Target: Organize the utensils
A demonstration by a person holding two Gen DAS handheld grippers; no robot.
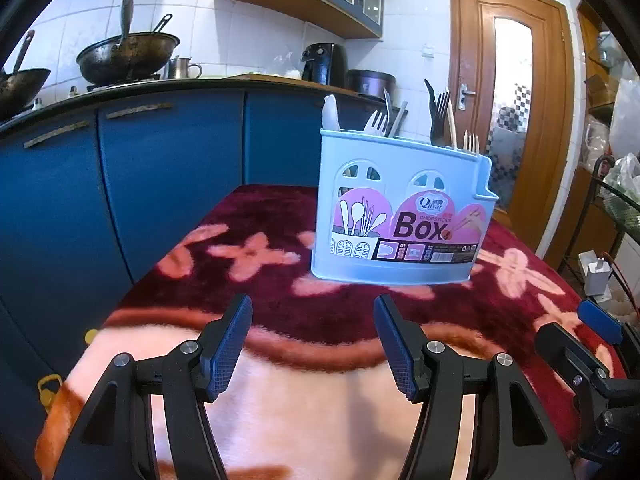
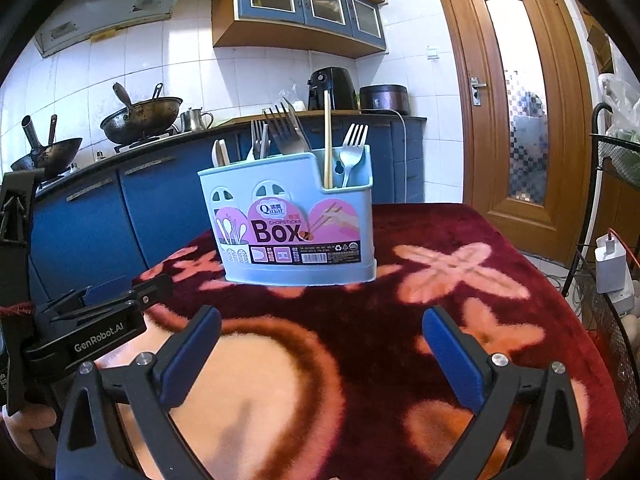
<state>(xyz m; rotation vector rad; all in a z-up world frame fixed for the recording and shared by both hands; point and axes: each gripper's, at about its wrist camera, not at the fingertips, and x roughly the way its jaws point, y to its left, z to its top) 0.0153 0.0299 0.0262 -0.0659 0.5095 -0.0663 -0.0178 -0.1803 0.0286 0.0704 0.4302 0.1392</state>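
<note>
A: Where does the utensil box [image 2: 294, 216] stand?

B: Upright on the red flowered blanket [image 2: 440, 320], toward the table's far side, well clear of both tools. Forks [image 2: 354, 148], a chopstick [image 2: 327, 140] and a white spoon [image 1: 331, 114] stand in it, handles down.

A: And the tongs?

B: The left gripper [image 1: 314, 344] is partly spread with nothing between its pads. The right gripper [image 2: 320, 356] is spread wide, also empty.

A: What might go wrong?

B: I'd judge the box tall and light on soft plush. A push high on its wall could tip it, spilling the utensils. Pulling one fork may also drag its neighbours.

A: Its lie?

B: The long axis runs left to right, label facing near. The low, notched compartment sits at the right end.
</note>
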